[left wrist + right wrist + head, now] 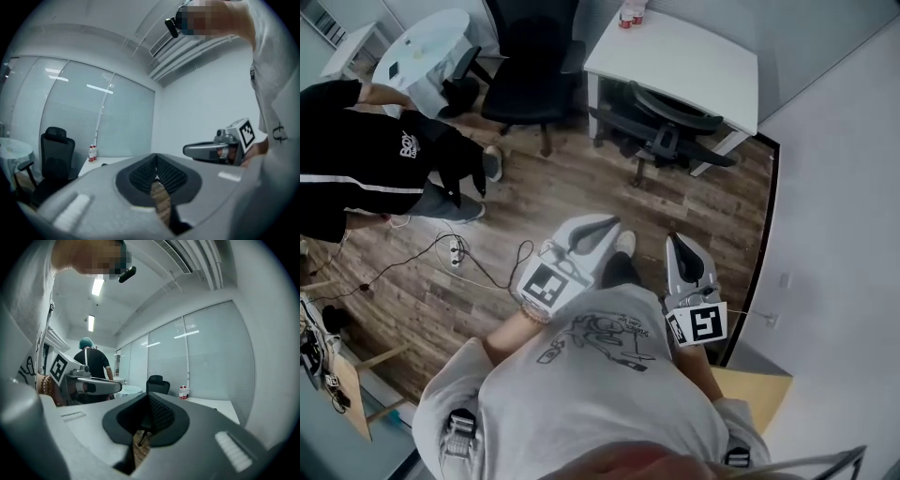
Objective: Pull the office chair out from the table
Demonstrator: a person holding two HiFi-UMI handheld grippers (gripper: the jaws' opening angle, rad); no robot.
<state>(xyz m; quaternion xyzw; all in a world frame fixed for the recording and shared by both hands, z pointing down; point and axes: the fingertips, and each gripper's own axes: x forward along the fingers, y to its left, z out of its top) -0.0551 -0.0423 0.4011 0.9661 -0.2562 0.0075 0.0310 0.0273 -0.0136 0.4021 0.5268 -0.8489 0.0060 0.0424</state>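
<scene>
The right claw point(148, 397) fills the lower half of the frame, grey, its jaws pressed together with nothing between them; a sliver of wooden floor point(138, 448) shows through the gap beneath. At middle left the left claw point(117, 387) juts in level, its marker cube point(58, 366) at its near end; behind it stands a person in black point(91, 363) wearing a teal cap; at centre a black high-backed chair point(157, 383) sits beside a round white table point(129, 390); right of it, bottles point(183, 392) stand on a white surface point(211, 404) against the glass wall point(206, 352).
</scene>
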